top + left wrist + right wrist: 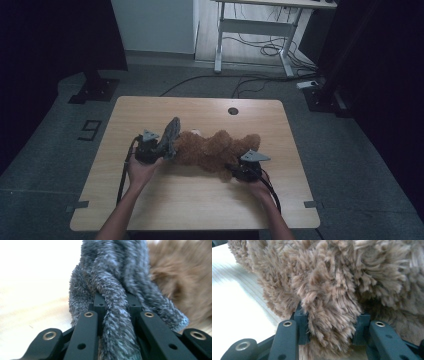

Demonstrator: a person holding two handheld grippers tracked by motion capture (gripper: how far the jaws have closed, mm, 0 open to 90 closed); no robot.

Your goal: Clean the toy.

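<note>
Your left gripper (pixel 159 148) pinches the grey cloth (pixel 171 134); your right gripper (pixel 234 170) pinches the brown teddy bear (pixel 212 149), mid-desk (pixel 150 210), bare wood toward every edge.

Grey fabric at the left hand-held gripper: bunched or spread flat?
Bunched. The grey fabric is gathered into thick folds, pinched between the jaws of the left hand-held gripper.

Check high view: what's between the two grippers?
The brown teddy spans it, with grey cloth at the left gripper; right gripper grips the teddy.
</note>
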